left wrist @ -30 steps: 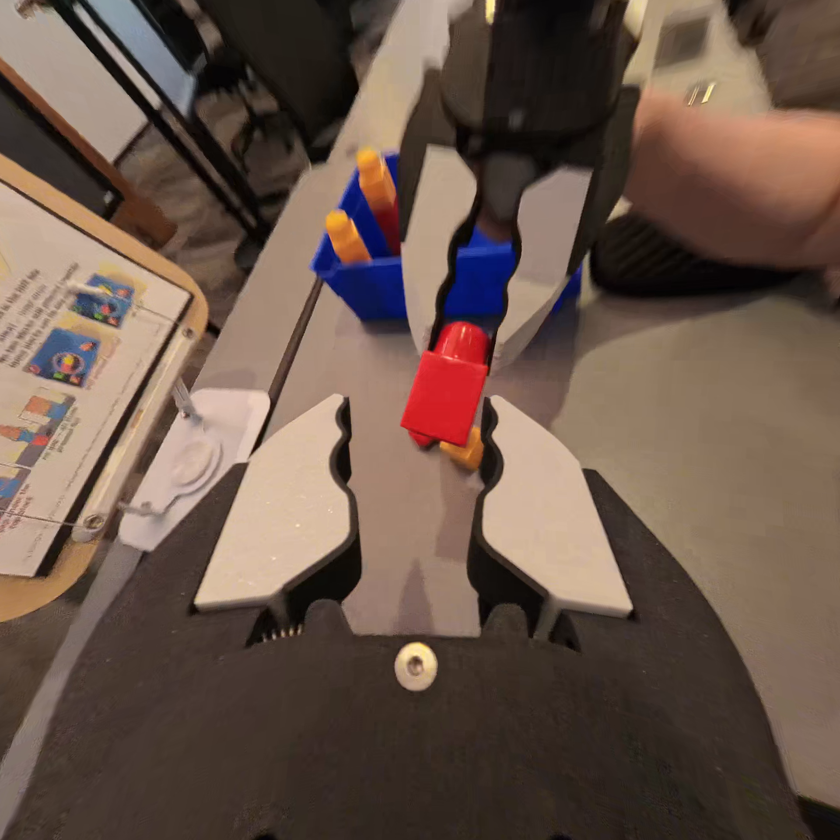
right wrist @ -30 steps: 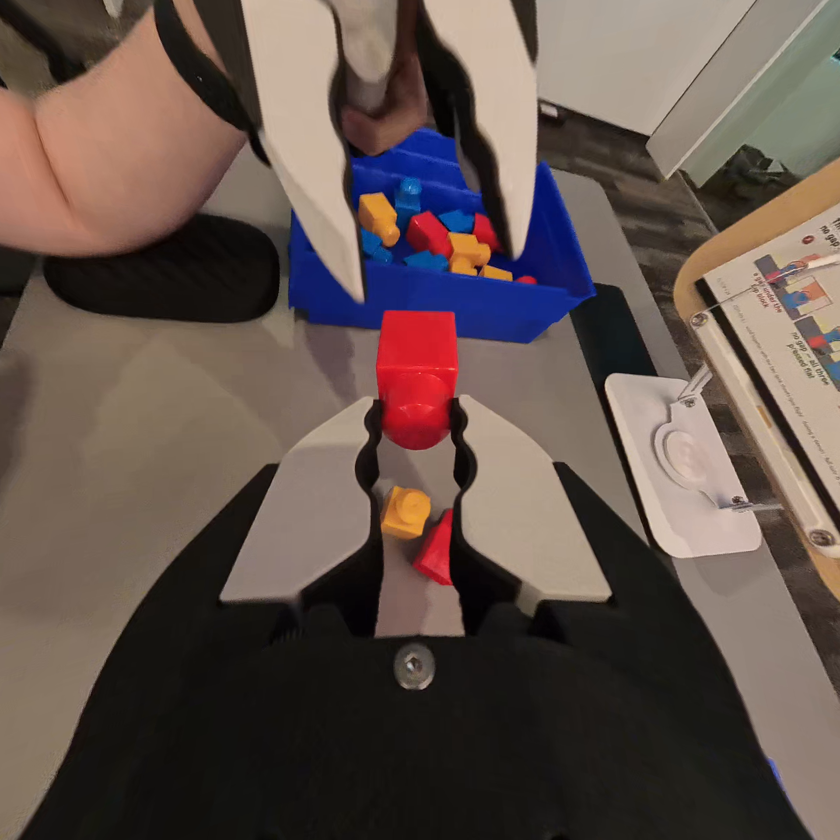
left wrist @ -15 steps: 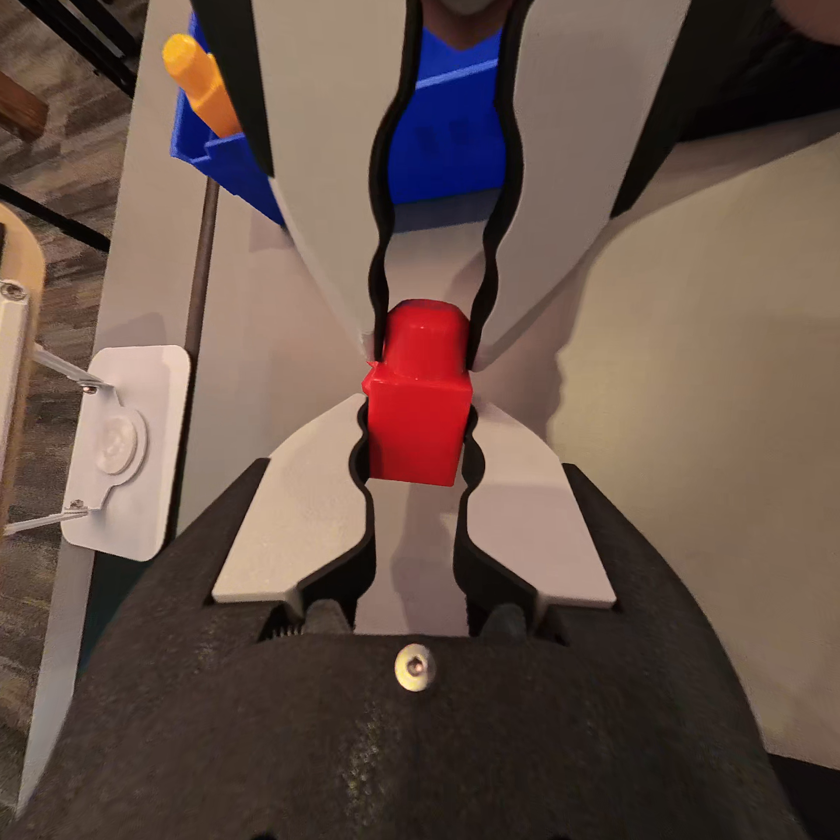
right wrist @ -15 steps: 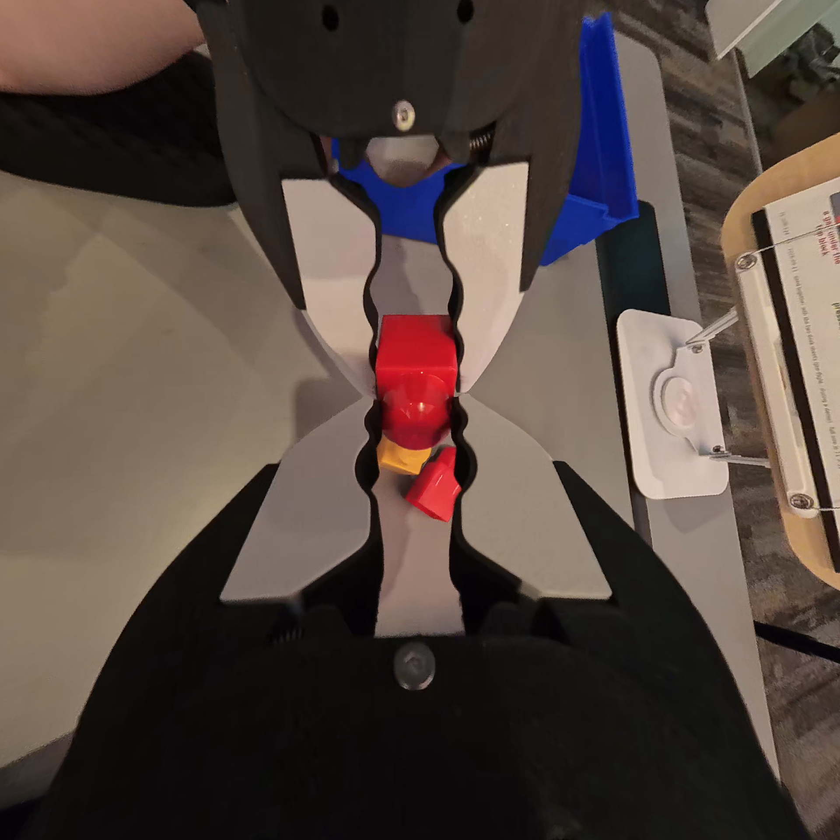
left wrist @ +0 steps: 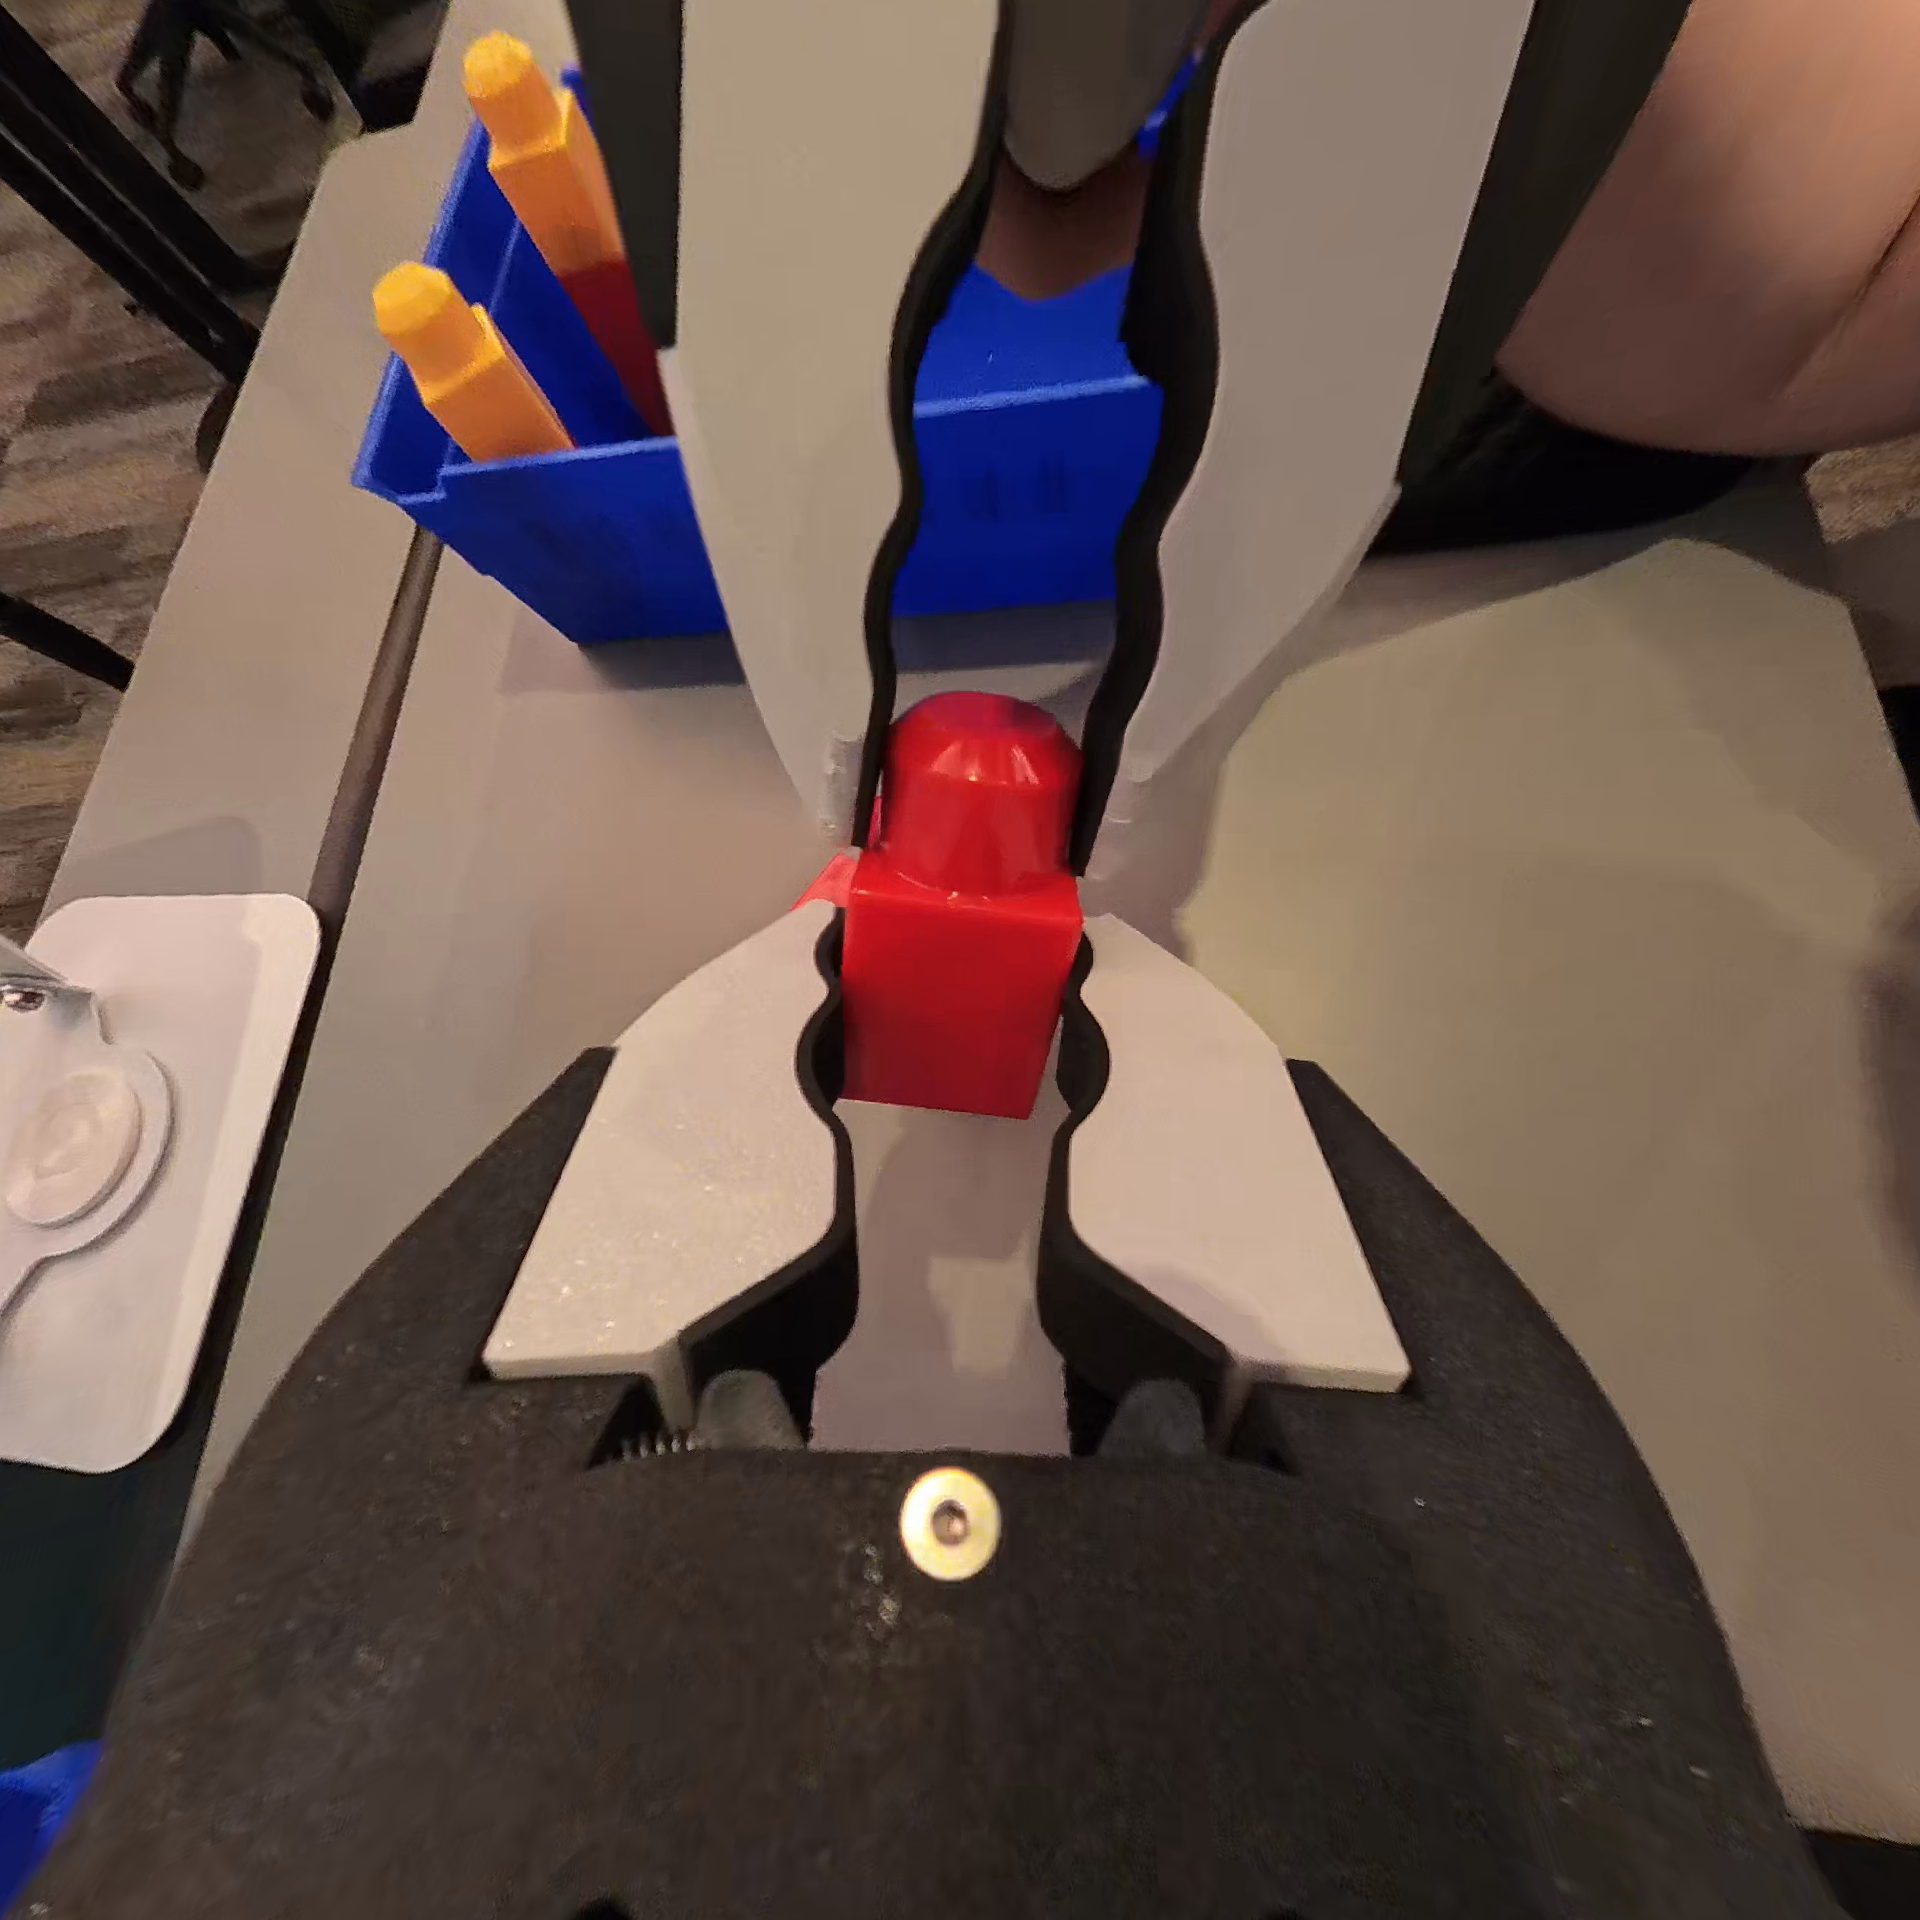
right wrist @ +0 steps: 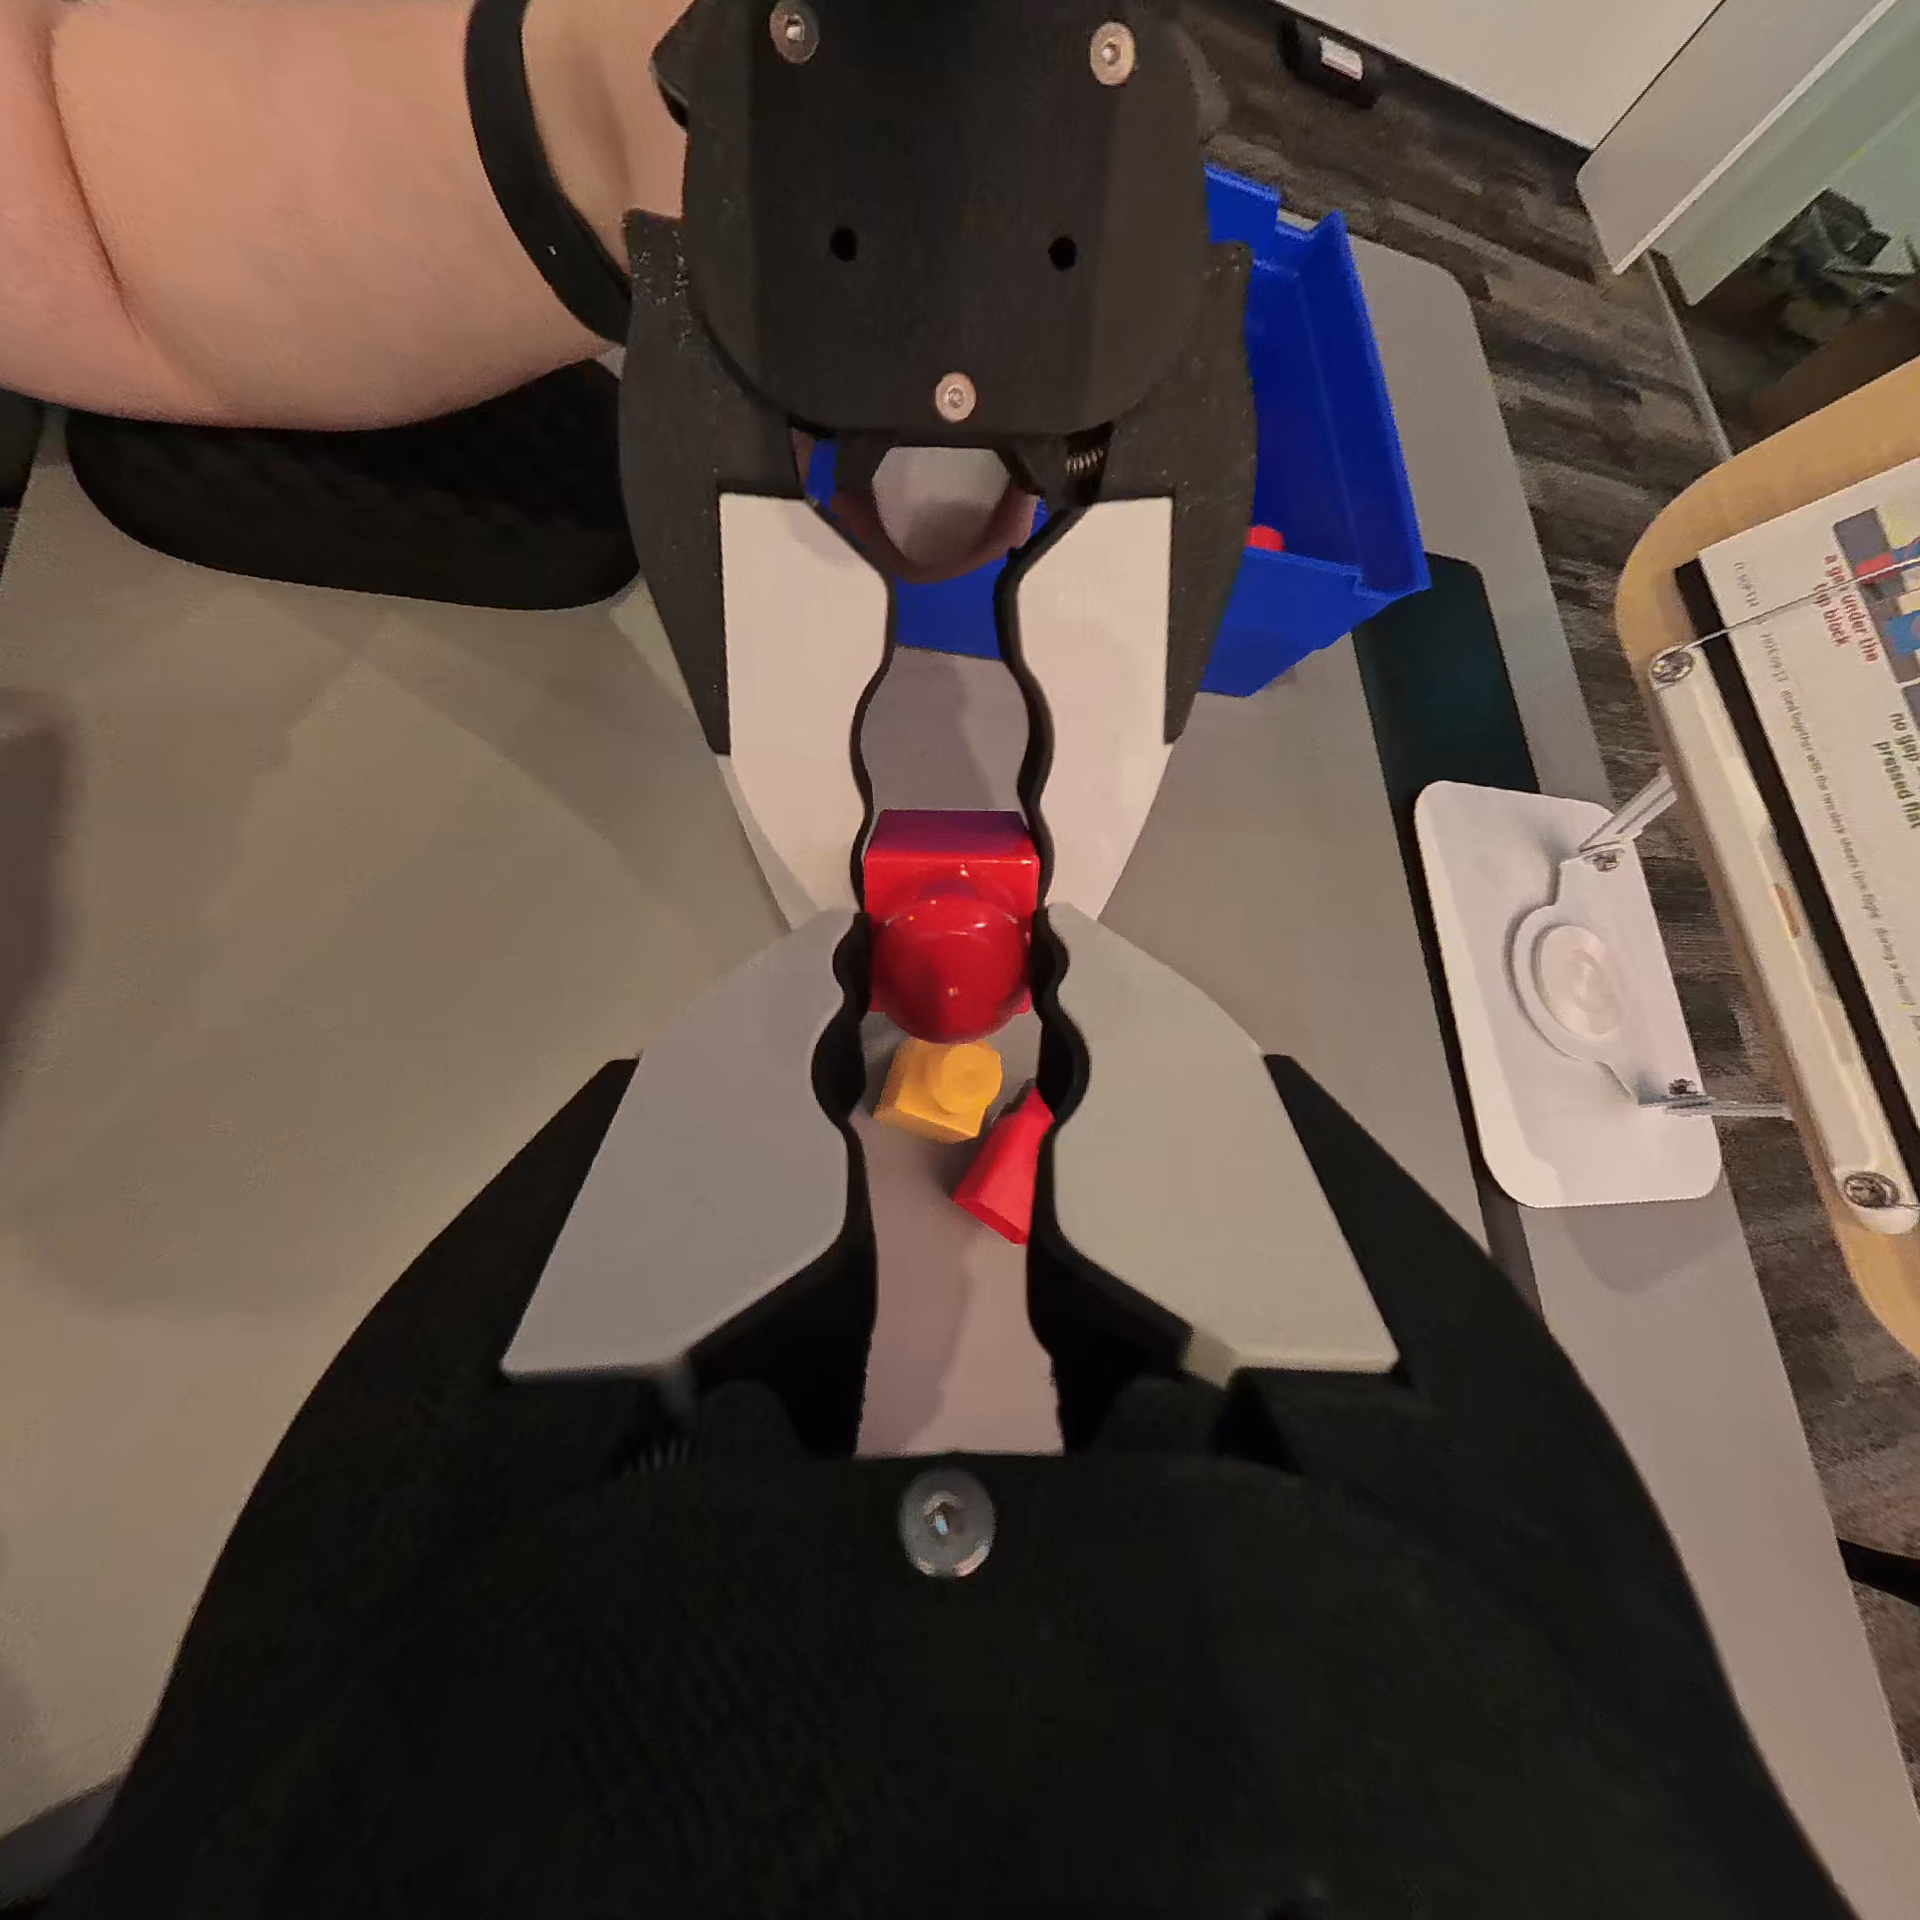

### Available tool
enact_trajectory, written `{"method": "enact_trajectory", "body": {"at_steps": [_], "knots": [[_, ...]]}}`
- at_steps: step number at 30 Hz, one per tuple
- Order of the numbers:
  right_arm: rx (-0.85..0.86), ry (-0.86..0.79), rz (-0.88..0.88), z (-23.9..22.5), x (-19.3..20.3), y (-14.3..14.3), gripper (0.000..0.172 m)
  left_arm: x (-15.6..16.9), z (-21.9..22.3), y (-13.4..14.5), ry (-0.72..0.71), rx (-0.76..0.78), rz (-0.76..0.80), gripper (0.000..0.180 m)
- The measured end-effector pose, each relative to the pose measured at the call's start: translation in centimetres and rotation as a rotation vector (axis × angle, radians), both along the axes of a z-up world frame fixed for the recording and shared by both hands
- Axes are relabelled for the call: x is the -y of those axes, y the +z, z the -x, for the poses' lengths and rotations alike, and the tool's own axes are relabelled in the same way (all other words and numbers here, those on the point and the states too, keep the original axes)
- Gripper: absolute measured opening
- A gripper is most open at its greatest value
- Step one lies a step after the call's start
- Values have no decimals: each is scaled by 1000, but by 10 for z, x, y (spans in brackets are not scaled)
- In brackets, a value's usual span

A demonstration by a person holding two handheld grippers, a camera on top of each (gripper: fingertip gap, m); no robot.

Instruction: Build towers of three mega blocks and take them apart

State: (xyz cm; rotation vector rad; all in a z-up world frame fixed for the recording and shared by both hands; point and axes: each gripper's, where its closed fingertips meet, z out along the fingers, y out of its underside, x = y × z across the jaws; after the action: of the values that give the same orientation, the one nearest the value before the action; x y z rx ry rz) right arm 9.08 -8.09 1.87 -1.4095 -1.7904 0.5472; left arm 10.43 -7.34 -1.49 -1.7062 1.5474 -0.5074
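You are clamping one red block [left wrist: 951, 997] with both hand-held grippers, left [left wrist: 951, 1023] and right [right wrist: 951, 961]; no tower is standing, and two blocks [right wrist: 940, 1091] are lying loose on the surface [right wrist: 312, 935].

The block [left wrist: 951, 997] in the middle is bright red. At 11 o'clock a blue bin [left wrist: 582, 540] holds orange blocks [left wrist: 462, 364]. The bench [left wrist: 1507, 935] is plain grey. The fingers [left wrist: 707, 1143] are pale grey with black edges.
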Motion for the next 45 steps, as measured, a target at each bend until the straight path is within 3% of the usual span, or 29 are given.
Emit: {"method": "enact_trajectory", "body": {"at_steps": [11,15,17,20,24,32,34,38,45], "knots": [[-86,-20,28,-2,-5,14,30,-2,-4,16,-18,104,-34,35],[-180,-65,104,-1,-14,22,64,-20,23,36,83,163,-45,35],[-121,-73,141,2,-19,2,63,-30,48,54,162,221,-50,35],[56,-124,210,5,-30,-50,54,-37,84,86,259,351,-63,35],[253,-178,293,3,-37,-109,45,-34,112,111,303,429,-112,35],[339,-234,324,0,-45,-153,44,-30,119,120,309,445,-132,35],[365,-249,328,-3,-46,-158,37,-29,119,122,310,461,-131,35],[257,-240,374,6,-45,-133,36,-24,113,124,269,484,-115,35],[-344,-74,534,-5,-28,22,36,-19,58,80,145,396,107,35]]}}
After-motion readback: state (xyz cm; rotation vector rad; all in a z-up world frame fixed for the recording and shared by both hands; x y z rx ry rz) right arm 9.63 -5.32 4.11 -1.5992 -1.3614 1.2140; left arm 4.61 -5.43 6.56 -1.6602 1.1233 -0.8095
